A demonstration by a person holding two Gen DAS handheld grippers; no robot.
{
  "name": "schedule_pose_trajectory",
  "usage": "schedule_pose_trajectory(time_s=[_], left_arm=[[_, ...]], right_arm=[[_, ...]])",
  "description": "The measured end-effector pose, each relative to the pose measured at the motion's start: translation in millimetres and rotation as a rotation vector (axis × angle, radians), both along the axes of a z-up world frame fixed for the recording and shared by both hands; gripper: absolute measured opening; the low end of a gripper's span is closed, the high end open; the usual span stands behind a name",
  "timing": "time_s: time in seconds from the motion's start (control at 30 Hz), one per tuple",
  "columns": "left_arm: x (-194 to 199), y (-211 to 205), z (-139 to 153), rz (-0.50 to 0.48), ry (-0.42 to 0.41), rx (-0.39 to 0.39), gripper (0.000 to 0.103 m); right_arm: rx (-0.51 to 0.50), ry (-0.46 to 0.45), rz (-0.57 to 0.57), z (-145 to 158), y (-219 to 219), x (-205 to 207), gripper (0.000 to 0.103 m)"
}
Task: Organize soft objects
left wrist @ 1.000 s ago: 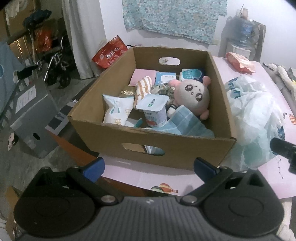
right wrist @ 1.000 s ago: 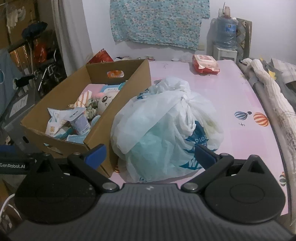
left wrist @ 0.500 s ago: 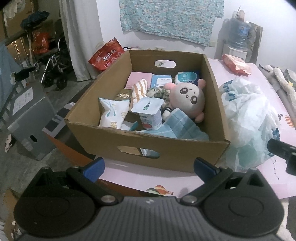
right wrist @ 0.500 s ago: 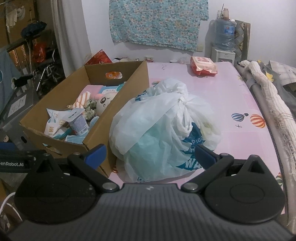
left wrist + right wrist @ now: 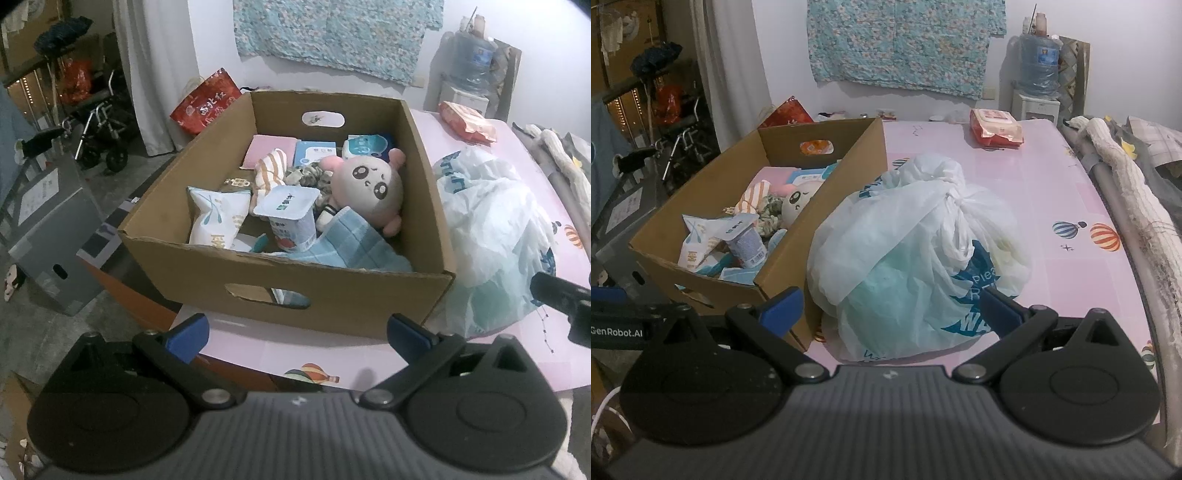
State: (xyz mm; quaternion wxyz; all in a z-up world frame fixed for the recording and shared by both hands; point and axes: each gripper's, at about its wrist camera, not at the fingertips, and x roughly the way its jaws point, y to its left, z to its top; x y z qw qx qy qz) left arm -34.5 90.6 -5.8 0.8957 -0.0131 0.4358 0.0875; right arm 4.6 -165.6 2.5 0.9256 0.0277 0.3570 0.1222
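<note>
A cardboard box [image 5: 332, 295] stands on the pink table; it also shows in the right wrist view [image 5: 849, 147]. Inside lie a pink plush doll [image 5: 365, 188], a blue checked cloth [image 5: 354, 247], a yogurt cup [image 5: 290, 218], a white snack bag [image 5: 216, 218], a striped cloth [image 5: 271, 171] and several flat packs. A tied white plastic bag [image 5: 916, 258] sits right of the box, also in the left wrist view [image 5: 495, 229]. My left gripper [image 5: 297, 334] is open and empty, in front of the box. My right gripper [image 5: 892, 308] is open and empty, just before the bag.
A red wipes pack [image 5: 995, 127] lies at the table's far end. Rolled fabric and a rail [image 5: 1134, 206] run along the right edge. A water dispenser [image 5: 1038, 70] stands behind. A grey box [image 5: 48, 229] and a wheelchair [image 5: 99, 129] are on the floor at left.
Both grippers have pulled back and risen slightly, so the box and the bag look a little farther off. Both stay open and empty.
</note>
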Motion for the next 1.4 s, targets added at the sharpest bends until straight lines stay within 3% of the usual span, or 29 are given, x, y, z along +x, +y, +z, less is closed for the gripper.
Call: schedule_pose_trajectory(time_s=[1.4], left_arm=[[5.3, -5.4, -6.6, -0.011, 0.025, -0.003, 0.103]], right_arm=[[-0.004, 0.031, -0.005, -9.7, -2.0, 7.9, 0.102]])
